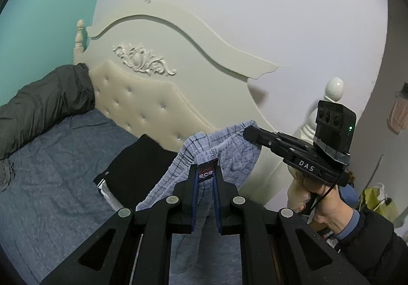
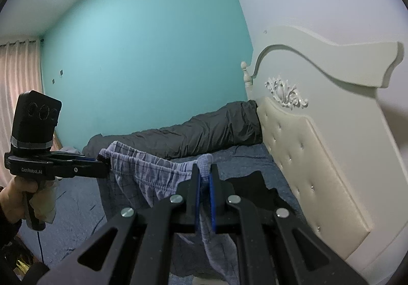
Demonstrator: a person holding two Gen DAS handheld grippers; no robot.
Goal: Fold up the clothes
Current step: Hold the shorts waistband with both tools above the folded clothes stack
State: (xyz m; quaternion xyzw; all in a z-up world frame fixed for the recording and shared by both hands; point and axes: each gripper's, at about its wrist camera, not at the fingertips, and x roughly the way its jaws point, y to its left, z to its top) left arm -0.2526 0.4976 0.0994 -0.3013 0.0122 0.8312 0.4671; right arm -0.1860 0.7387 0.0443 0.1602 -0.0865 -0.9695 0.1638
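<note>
Light blue plaid pants hang in the air over the bed, stretched by the waistband between both grippers. In the left wrist view my left gripper is shut on the waistband at its dark printed label. My right gripper grips the far end, held by a hand in a dark sleeve. In the right wrist view my right gripper is shut on a bunched bit of the waistband. The plaid pants run left to my left gripper, and their legs drop out of sight below.
A black folded garment lies on the blue bedsheet near the cream tufted headboard. A dark grey quilt lies along the teal wall. A yellow bag sits by the bed's right side.
</note>
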